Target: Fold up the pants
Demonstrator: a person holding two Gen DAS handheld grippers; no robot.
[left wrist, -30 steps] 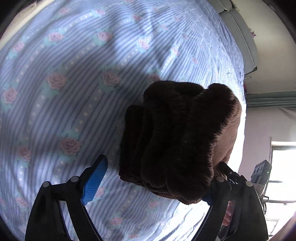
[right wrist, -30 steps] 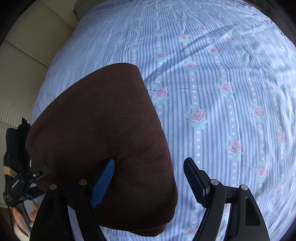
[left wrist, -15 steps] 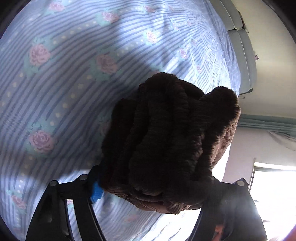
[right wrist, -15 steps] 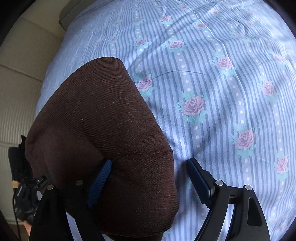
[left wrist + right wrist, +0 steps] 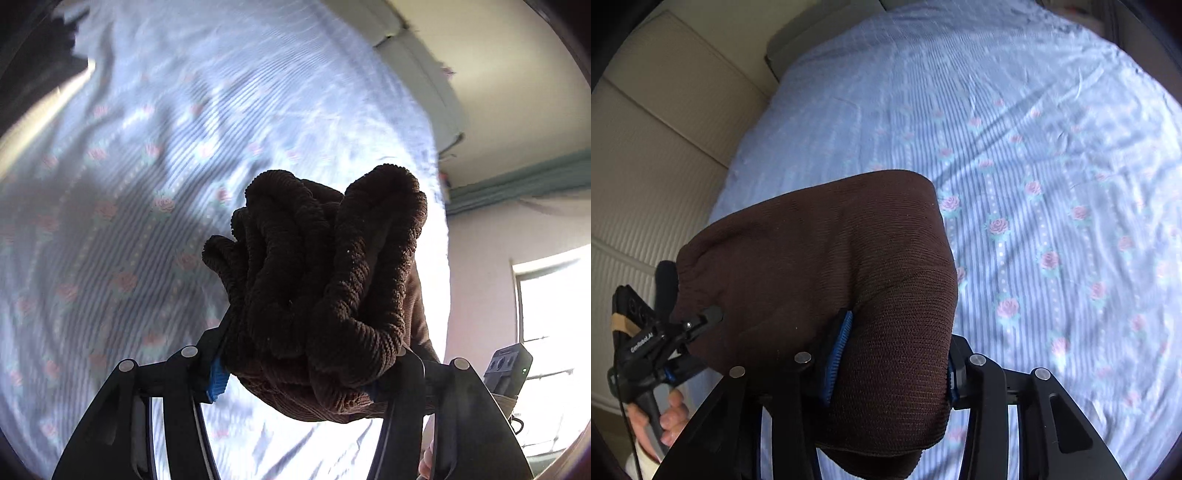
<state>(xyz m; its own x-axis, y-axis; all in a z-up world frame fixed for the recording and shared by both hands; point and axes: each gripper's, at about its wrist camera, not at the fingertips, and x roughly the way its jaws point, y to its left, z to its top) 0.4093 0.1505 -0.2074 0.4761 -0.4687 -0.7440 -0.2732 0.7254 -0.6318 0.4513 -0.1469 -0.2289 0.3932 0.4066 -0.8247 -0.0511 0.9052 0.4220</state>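
A thick bundle of dark brown corduroy pants (image 5: 321, 295) is held up above the blue-and-white striped bedsheet printed with pink roses (image 5: 1052, 184), and it is not seen to touch the sheet in either view. In the left wrist view, the left gripper (image 5: 295, 373) is closed on the bundle's layered edge, where several rounded folds are stacked side by side; the fabric bulges out past both blue pads. In the right wrist view, the right gripper (image 5: 892, 363) is likewise clamped on the smooth outer face of the same bundle, with cloth squeezed between its pads and hanging below them. The left tool, with the hand that carries it, is seen at the left edge of this view.

The pants are judged to be soft, limp and fairly bulky: ribbed cloth that gives good friction against the pads but sags wherever it is unsupported. A hold is best taken across all stacked layers at once, close to the folded edge, so that no inner layer slips free. If only the outer layer were pinched, the fold would probably open under its own weight.
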